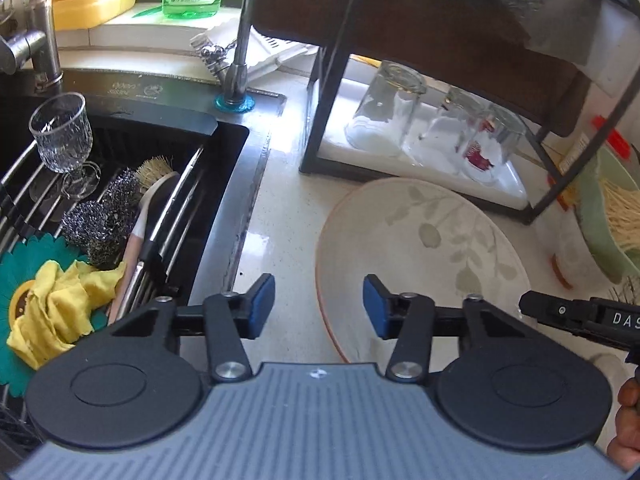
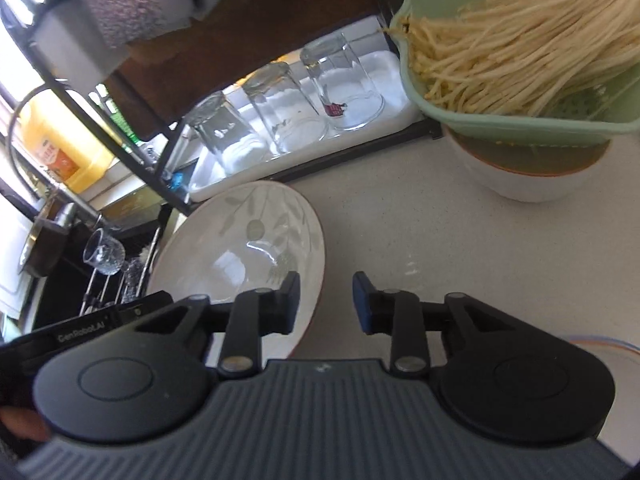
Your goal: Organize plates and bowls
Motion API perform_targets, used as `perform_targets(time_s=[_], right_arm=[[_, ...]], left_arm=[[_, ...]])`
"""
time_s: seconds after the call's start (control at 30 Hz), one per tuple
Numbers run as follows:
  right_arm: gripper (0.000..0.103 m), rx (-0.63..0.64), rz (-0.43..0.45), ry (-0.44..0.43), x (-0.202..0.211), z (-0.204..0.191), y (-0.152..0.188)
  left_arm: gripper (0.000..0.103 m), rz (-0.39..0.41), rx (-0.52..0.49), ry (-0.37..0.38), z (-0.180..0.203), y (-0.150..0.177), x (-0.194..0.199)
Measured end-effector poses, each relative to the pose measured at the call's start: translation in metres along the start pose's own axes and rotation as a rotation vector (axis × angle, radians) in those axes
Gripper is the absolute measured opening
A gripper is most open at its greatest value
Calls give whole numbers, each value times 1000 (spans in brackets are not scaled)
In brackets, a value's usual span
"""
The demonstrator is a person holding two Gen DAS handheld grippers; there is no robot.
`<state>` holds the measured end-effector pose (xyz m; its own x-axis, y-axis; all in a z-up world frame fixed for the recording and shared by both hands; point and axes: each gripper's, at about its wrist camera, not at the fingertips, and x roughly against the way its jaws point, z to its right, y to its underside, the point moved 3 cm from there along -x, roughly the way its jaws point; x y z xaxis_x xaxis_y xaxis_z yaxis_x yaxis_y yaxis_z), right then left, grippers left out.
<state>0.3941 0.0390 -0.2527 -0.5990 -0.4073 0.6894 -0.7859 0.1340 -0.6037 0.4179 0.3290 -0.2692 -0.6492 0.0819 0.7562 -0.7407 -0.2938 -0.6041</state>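
Plate (image 1: 420, 256), leaf-patterned, on counter beside sink | left gripper (image 1: 319, 306) jaws part-open astride 9 o'clock rim, empty | right gripper (image 2: 326, 304) likewise at 3 o'clock rim | step: two-sided approach | next: clamp both rims.

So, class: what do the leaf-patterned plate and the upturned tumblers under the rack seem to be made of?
Leaf-patterned plate: probably glazed ceramic; opaque cream surface, glossy window reflections, printed grey leaves, reddish rim. Upturned tumblers: most likely clear glass; fully see-through with bright highlights, though clear plastic cannot be ruled out.
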Motion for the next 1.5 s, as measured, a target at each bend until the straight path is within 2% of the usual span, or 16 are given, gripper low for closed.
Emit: perform_targets(time_s=[0.07, 0.2, 0.3, 0.53, 0.87, 1.2, 1.37, 1.5], right_arm=[[28, 1, -18, -22, -9, -1, -2], [18, 10, -19, -35, -19, -3, -5], [11, 26, -20, -15, -24, -5, -5], [10, 29, -47, -40, -23, -2, -8], [10, 15, -81, -32, 19, -15, -8], [10, -28, -42, -4, 86, -20, -3], [10, -60, 3, -12, 119, -16, 4], [10, -83, 42, 16, 143, -10, 14]], left_arm=[[43, 0, 19, 10, -2, -1, -6], [28, -18, 40, 29, -2, -4, -16], [17, -38, 43, 46, 0, -7, -17], [17, -113, 46, 66, -1, -11, -15], [17, -167, 10, 142, 4, -16, 26], [17, -202, -22, 259, 28, -25, 80], [17, -208, -10, 318, 38, -24, 100], [17, -224, -40, 357, 55, -18, 111]])
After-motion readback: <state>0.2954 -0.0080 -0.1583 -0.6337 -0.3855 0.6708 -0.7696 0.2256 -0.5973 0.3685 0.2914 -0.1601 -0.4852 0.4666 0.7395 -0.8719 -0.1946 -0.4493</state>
